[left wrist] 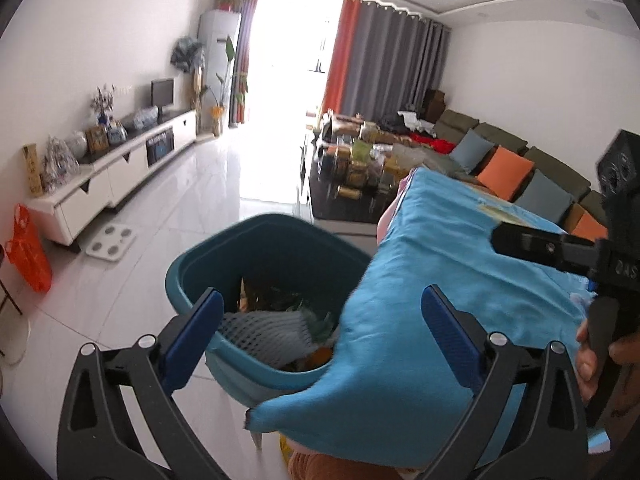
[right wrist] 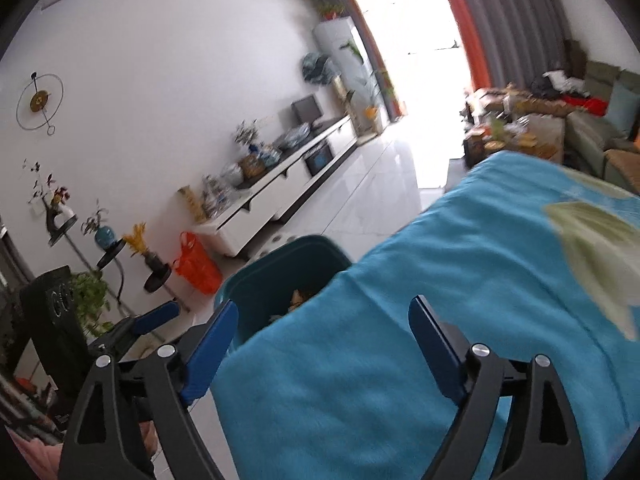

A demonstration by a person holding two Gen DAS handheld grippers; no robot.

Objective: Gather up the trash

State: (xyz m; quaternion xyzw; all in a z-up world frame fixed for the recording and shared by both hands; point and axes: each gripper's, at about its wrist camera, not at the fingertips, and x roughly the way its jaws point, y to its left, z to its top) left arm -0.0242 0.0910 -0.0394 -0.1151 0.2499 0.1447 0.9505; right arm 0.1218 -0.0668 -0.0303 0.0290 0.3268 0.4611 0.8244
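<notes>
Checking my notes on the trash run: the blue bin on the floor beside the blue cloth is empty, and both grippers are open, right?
Not quite. The bin is not empty: the left wrist view shows trash inside, including white foam netting. The rest holds: it stands on the floor beside the blue cloth, and the left gripper and right gripper are both open.

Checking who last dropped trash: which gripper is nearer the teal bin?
Left. The left gripper hangs open right at the teal bin's rim, above the trash inside. The right gripper is open over the blue cloth, with the bin beyond it.
</notes>
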